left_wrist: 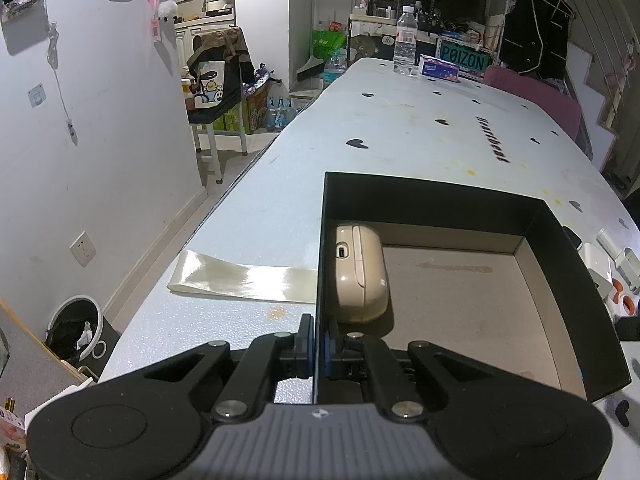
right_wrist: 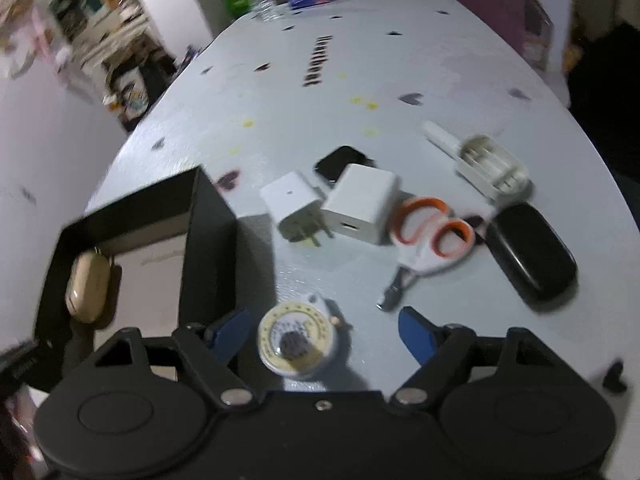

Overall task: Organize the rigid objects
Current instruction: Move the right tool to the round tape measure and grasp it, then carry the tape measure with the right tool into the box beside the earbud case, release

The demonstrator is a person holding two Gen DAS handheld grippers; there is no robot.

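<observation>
Your left tongs [left_wrist: 316, 346] pinch the black box's [left_wrist: 460, 196] left wall, steadying it near the table's [left_wrist: 400, 128] left edge; a beige earbud case [left_wrist: 360, 272] lies inside. Your right tongs [right_wrist: 322, 330] stand spread around the round tape measure [right_wrist: 298, 342] just beside the box, not yet pressing it, ready to grip

Readable text in the room

A teal sign [left_wrist: 464, 59] at the table's far end reads "P0IZON"; black lettering [left_wrist: 492, 139] printed on the tabletop is too distorted to read.

White walls [left_wrist: 120, 128] flank a long pale table [left_wrist: 420, 128], with cluttered shelves [left_wrist: 376, 8] and a pink chair [left_wrist: 536, 96] beyond.
</observation>
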